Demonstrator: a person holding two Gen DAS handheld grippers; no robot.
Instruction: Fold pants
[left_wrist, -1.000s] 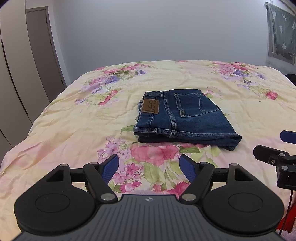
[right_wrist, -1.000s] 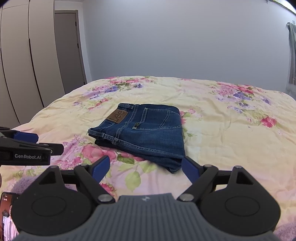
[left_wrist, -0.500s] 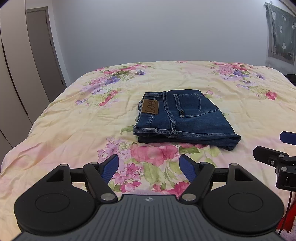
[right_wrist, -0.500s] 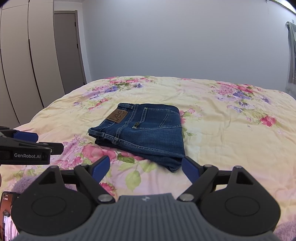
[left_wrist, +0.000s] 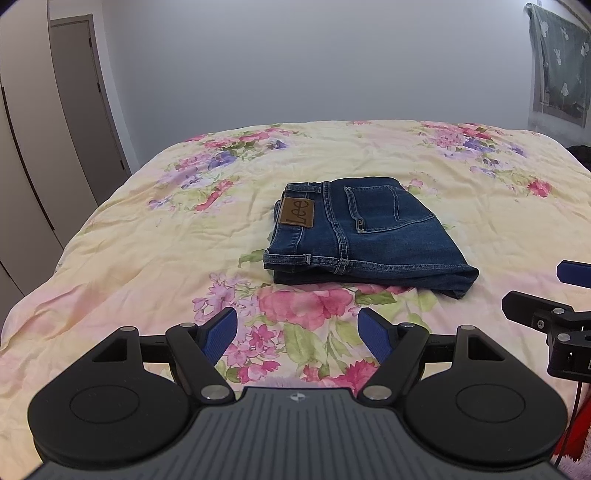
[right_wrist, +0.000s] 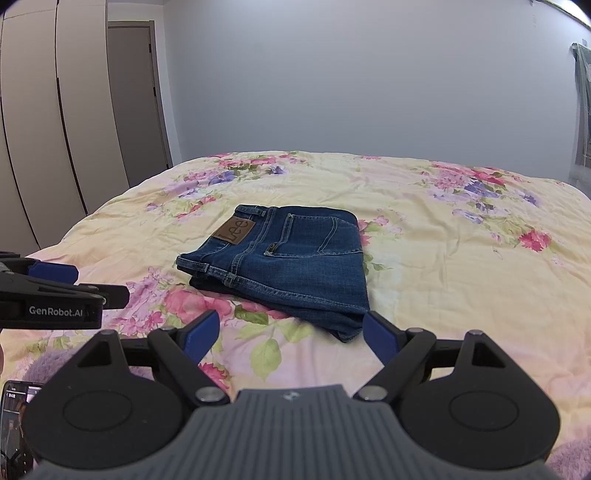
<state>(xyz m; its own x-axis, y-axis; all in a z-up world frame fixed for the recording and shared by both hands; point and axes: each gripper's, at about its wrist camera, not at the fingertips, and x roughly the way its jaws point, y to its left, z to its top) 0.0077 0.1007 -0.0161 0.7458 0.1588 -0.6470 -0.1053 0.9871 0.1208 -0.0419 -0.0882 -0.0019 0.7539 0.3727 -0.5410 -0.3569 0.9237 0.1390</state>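
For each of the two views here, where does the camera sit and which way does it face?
Left wrist: sits on the left hand-held gripper, faces across the floral bed at the folded jeans; own open fingers low, right hand-held gripper at its right edge.
Right wrist: sits on the right hand-held gripper, same heading; left hand-held gripper at its left edge.
Shared: jeans, bed, grey door.

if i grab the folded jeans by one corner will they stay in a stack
Probably not. The jeans are soft denim in several loose layers, so a one-corner lift would likely let them flop open. They look fairly heavy for their size. Pushed across the wrinkled floral bedspread, they would probably drag and bunch.
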